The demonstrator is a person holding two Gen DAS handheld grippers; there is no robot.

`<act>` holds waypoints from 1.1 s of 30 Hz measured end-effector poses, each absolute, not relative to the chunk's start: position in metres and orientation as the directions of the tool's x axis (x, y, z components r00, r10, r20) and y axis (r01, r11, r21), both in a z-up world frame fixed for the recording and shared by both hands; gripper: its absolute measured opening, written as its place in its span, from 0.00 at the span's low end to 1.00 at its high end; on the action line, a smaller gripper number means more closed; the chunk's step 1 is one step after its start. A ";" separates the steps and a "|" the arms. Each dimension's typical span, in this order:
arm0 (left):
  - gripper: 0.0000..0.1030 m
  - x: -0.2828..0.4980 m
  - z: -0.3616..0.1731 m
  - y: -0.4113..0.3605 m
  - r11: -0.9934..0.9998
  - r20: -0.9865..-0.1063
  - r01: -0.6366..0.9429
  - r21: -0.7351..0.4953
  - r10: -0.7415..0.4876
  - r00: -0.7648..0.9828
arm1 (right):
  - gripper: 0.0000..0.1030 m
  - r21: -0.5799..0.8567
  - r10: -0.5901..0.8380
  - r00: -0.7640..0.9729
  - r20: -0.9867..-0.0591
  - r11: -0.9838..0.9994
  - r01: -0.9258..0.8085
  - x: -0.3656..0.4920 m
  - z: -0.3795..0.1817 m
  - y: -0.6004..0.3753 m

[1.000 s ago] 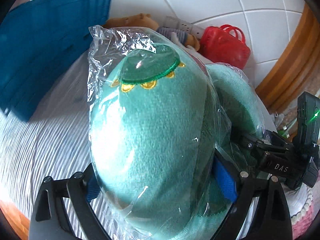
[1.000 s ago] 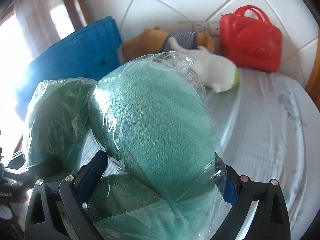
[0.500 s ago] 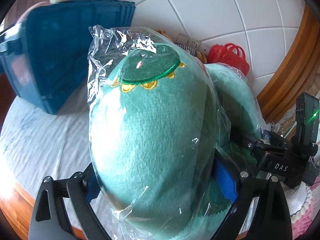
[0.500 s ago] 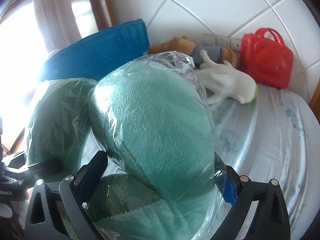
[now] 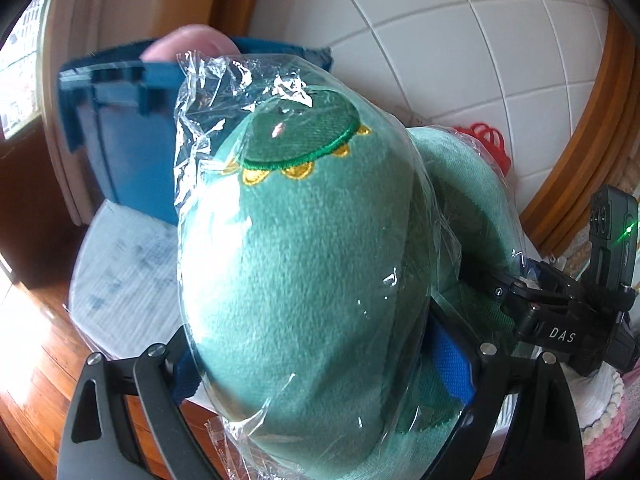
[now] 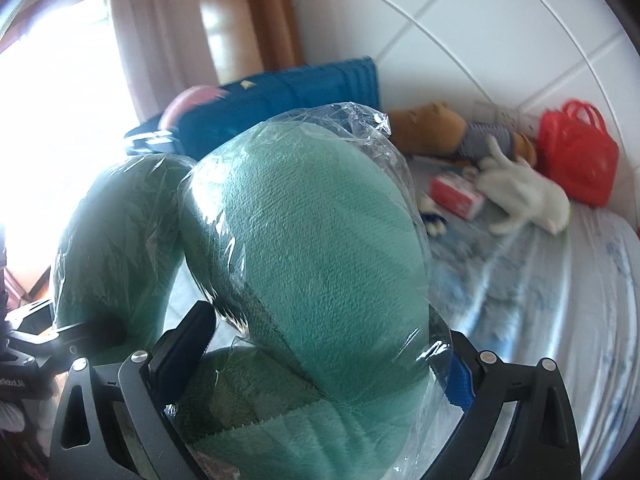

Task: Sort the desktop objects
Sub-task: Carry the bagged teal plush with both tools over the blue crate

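Observation:
A green plush neck pillow in a clear plastic bag (image 5: pixel 304 264) fills both views. My left gripper (image 5: pixel 320 364) is shut on one arm of it, the one with an embroidered green patch. My right gripper (image 6: pixel 320 360) is shut on the other arm (image 6: pixel 320 256); that gripper also shows at the right of the left wrist view (image 5: pixel 560 320). The pillow is held up above the table. A blue storage bin (image 5: pixel 128 136) stands behind it at the left, also in the right wrist view (image 6: pixel 280 96), with something pink (image 6: pixel 192 100) at its rim.
On the white patterned tablecloth (image 6: pixel 560 300) by the tiled wall lie a brown plush toy (image 6: pixel 432 124), a white plush toy (image 6: pixel 524 196), a red-and-white box (image 6: pixel 456 196) and a red toy case (image 6: pixel 576 160). A wooden table edge (image 5: pixel 36 360) shows at the left.
Both grippers have lifted the pillow and pulled back from the wall. The blue bin's rim and the table's wooden edge have come into view. The grip is unchanged.

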State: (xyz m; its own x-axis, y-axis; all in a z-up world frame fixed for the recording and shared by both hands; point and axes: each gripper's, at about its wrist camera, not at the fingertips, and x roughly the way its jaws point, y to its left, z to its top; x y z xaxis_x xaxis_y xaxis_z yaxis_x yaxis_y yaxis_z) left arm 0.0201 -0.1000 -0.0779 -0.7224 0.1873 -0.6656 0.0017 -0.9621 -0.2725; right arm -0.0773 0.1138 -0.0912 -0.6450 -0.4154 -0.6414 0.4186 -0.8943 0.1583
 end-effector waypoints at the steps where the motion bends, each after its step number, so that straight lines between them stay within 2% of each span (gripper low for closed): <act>1: 0.92 0.019 -0.069 -0.111 -0.960 -0.656 0.002 -0.280 0.189 -0.731 | 0.96 0.156 -0.422 -0.650 -0.632 -0.891 0.427 -0.079 -0.083 0.105; 9: 0.92 0.002 -0.006 -0.189 -0.967 -0.586 0.002 -0.255 0.153 -0.795 | 0.96 0.141 -0.473 -0.684 -0.555 -0.864 0.483 -0.106 -0.020 0.040; 17: 0.92 -0.077 0.056 -0.244 -0.982 -0.522 -0.010 -0.191 0.110 -0.846 | 0.96 0.155 -0.519 -0.715 -0.469 -0.845 0.512 -0.190 0.039 -0.018; 24: 0.92 -0.150 0.074 -0.293 -0.983 -0.529 0.018 -0.183 0.083 -0.845 | 0.96 0.177 -0.543 -0.702 -0.460 -0.831 0.527 -0.267 0.056 -0.065; 33: 0.92 -0.261 0.083 -0.346 -0.982 -0.547 -0.063 -0.178 0.152 -0.823 | 0.96 0.188 -0.488 -0.729 -0.481 -0.869 0.458 -0.353 0.066 -0.112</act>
State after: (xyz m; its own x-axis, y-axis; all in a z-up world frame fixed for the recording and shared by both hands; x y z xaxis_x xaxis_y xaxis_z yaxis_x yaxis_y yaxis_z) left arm -0.2613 -0.3457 0.0834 -0.8232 0.1516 -0.5472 -0.0628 -0.9821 -0.1776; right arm -0.3528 -0.1123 0.0656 -0.7287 -0.4876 -0.4809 0.4575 -0.8691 0.1879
